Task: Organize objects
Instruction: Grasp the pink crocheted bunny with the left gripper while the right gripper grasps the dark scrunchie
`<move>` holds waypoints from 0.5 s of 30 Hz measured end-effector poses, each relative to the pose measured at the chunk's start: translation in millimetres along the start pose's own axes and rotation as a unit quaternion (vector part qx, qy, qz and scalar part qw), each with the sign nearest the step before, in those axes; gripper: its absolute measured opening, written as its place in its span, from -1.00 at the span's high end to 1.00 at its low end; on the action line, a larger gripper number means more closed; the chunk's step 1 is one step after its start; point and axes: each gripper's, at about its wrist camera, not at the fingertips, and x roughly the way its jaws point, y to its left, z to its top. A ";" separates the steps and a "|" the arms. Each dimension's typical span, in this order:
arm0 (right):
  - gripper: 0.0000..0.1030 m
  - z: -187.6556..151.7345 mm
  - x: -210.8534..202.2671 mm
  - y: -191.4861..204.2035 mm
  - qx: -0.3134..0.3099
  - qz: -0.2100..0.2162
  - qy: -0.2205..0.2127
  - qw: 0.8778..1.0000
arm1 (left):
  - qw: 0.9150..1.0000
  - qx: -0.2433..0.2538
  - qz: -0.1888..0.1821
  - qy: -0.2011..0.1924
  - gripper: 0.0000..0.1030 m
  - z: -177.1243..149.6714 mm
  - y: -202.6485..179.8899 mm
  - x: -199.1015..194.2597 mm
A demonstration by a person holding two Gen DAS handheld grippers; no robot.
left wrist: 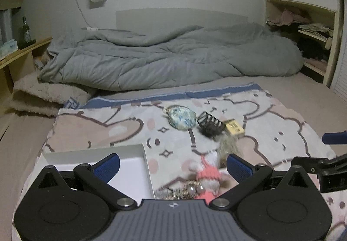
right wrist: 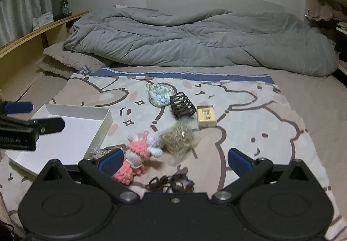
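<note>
Fingers: both my left gripper (left wrist: 172,166) and right gripper (right wrist: 175,159) spread wide, holding nothing.
Box: shallow white cardboard box (right wrist: 71,130) sits beside the clutter, ready for the pink crocheted doll (right wrist: 135,159).

Matt white cardboard box (right wrist: 65,132), pink crocheted yarn doll (right wrist: 135,158), printed cloth blanket (right wrist: 260,132), quilted grey duvet (right wrist: 195,39), glossy green glass bottle (right wrist: 64,5)

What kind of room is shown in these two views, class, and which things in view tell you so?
Most likely a bedroom. A rumpled grey duvet lies across a bed, a cartoon-print blanket is spread in front of it, and an open closet shelf with folded clothes stands to the side.
</note>
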 end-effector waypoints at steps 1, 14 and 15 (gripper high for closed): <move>-1.00 3.5 3.6 -0.4 -0.004 -0.003 -0.001 1.000 | 1.000 -0.003 -0.001 0.003 -1.00 3.2 0.7 4.8; -1.00 -1.6 65.7 -18.1 0.004 0.002 0.035 0.999 | 0.985 -0.060 -0.098 0.132 -0.98 -9.5 0.8 73.9; -1.00 -5.1 68.1 -17.7 0.000 0.001 0.040 0.999 | 0.981 -0.065 -0.108 0.148 -0.94 -12.3 1.4 80.2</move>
